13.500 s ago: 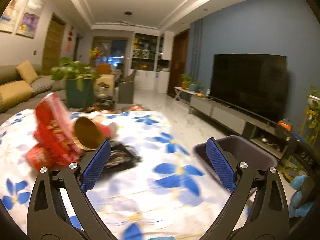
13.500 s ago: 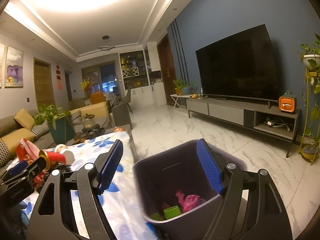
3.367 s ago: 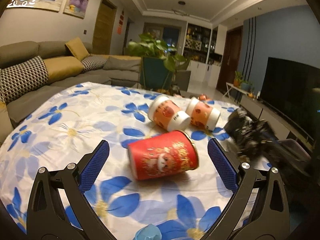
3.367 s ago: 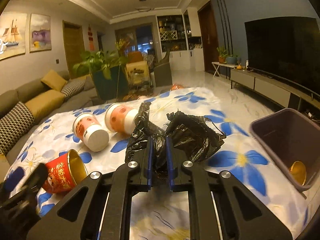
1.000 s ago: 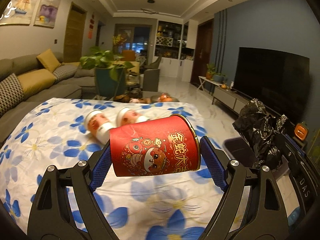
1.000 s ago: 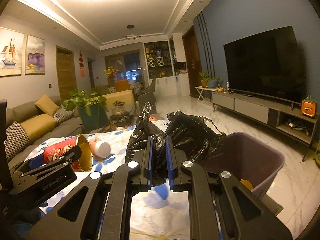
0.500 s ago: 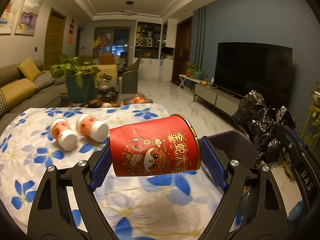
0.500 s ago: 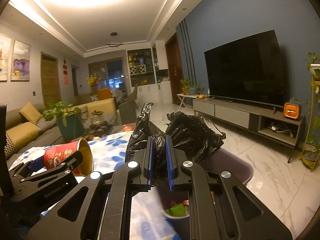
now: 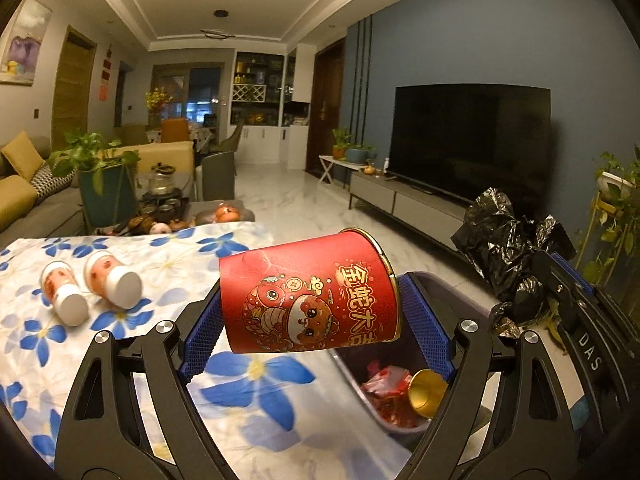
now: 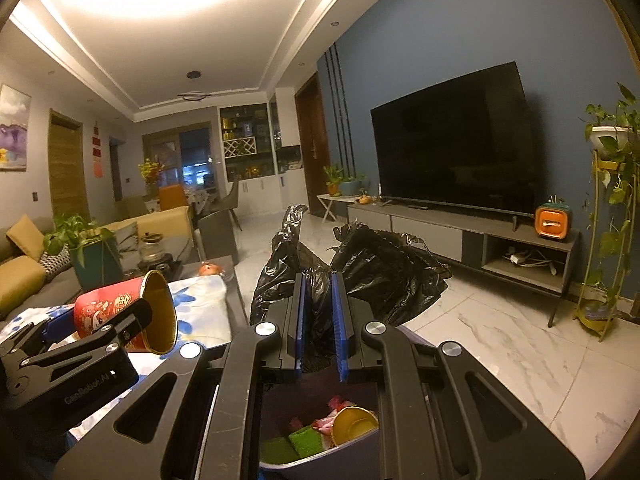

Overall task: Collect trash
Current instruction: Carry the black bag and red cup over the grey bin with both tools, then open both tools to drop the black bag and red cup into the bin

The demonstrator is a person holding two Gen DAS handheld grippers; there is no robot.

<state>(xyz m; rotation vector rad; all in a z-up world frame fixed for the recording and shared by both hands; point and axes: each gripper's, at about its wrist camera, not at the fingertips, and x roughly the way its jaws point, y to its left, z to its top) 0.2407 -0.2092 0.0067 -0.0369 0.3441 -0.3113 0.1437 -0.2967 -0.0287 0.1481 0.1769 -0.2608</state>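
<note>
Left gripper (image 9: 312, 320) clamps the red cup (image 9: 308, 294) sideways at frame centre, right gripper (image 10: 318, 320) pinches the black bag (image 10: 376, 268) — both poised above the bin (image 9: 444, 292), lower right, for dropping.

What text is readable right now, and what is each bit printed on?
"金蛇大吉": gold characters on the red cup held in the left tongs.
"DAS": on the arm of the right tongs, left view.
"GenRobot.AI": on the arm of the left tongs, right view, faint.
Red wall signs by the door: too small to read.
</note>
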